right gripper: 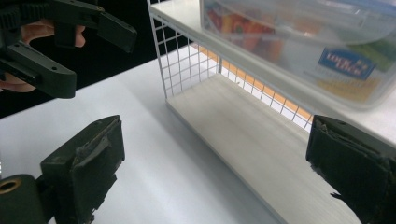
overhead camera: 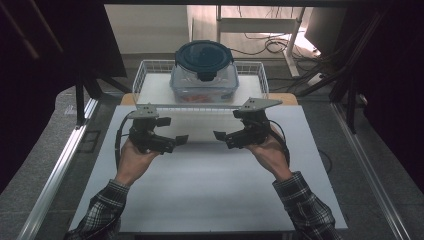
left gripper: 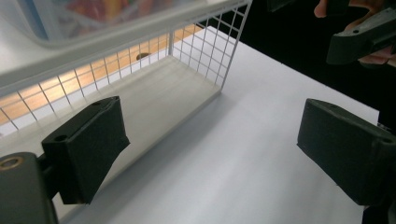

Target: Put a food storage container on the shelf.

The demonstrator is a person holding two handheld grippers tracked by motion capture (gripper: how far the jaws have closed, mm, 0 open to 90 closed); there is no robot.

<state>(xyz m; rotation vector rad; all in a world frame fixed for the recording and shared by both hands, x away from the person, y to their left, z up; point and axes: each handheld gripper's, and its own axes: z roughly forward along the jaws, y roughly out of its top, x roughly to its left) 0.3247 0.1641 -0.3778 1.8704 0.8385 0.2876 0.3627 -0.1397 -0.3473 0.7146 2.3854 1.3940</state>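
A clear plastic food box (overhead camera: 204,75) with a dark blue clip lid stands in a white wire basket (overhead camera: 142,75) at the back of the white table board (overhead camera: 210,190). Colourful contents show through its wall (right gripper: 299,42). My left gripper (overhead camera: 174,131) and right gripper (overhead camera: 227,127) hover over the board just in front of the basket, tips pointing toward each other. Both are open and hold nothing. In the left gripper view my left gripper (left gripper: 217,149) frames bare board beside the basket's corner (left gripper: 196,42). The right gripper (right gripper: 219,168) frames the basket's base.
A pale wooden board (right gripper: 243,126) lies under the basket's front edge. Metal rails (overhead camera: 65,160) run along both sides of the table. Dark frame legs and cables (overhead camera: 280,45) stand beyond the basket. The other gripper (left gripper: 359,35) hangs close by in each gripper view.
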